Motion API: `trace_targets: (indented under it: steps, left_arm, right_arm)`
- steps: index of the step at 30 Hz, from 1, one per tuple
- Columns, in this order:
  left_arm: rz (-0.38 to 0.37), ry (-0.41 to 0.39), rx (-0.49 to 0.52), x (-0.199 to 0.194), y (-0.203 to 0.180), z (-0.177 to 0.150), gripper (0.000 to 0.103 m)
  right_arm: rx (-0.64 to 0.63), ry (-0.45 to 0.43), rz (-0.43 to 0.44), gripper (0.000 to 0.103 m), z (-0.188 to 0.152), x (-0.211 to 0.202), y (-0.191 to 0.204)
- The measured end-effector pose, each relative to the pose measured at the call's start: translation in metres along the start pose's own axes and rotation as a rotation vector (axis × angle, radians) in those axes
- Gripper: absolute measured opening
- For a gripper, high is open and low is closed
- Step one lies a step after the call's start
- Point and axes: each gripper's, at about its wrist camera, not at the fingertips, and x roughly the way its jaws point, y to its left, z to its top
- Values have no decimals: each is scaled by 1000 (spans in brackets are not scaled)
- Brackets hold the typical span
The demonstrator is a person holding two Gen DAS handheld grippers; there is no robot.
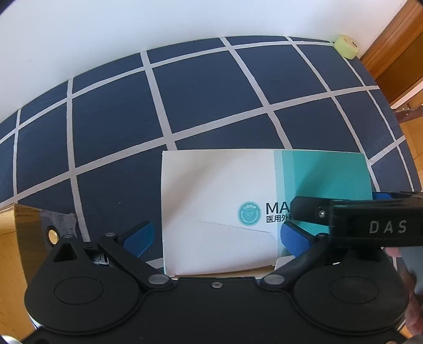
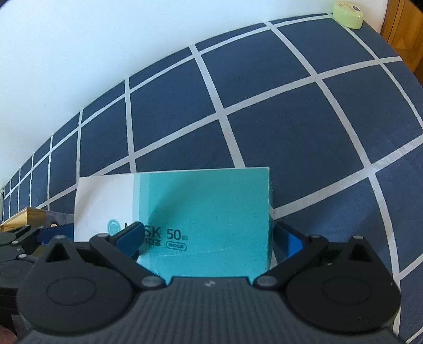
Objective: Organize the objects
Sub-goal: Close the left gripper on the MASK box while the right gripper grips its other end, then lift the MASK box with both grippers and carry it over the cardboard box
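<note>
A white and teal mask box (image 1: pixel 216 190) (image 2: pixel 201 206) lies flat on the navy checked cloth (image 1: pixel 201 92) (image 2: pixel 264 105). My left gripper (image 1: pixel 216 238) is open over the box's white end. Its left finger sits just off the box's left edge and its right finger lies over the printed top. My right gripper (image 2: pixel 208 240) is open over the teal end. There the right finger is past the box's right edge and the left finger is over the lettering. The right gripper's black body (image 1: pixel 370 225) crosses the left wrist view. The near edge of the box is hidden behind both gripper bodies.
A pale green tape roll (image 1: pixel 347 46) (image 2: pixel 347 13) sits at the cloth's far right corner by the white wall. A brown wooden piece (image 1: pixel 26 219) (image 2: pixel 23 217) lies at the near left edge. Wooden furniture (image 1: pixel 396 53) stands beyond the right edge.
</note>
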Motion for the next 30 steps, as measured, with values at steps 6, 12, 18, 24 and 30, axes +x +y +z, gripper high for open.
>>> trace_targets:
  steps: [6,12,18,24,30]
  left_arm:
    - [-13,2,-4,5,-2,4,99]
    - [-8,2,-10,6,-3,4,97]
    - [-13,-4,-21,1,-1,3,96]
    - [-3,-36,-23,-17,-1,-2,96]
    - [4,-81,-30,-45,2,-15,96]
  right_arm:
    - [9,-7,-17,102,2,4,1]
    - [0,0,-31,99,4,4,3]
    - [-10,-8,-42,96,4,-2,8]
    - [-18,-34,-37,96,0,-16,14]
    - [-36,-68,-37,95,-9,-39,26]
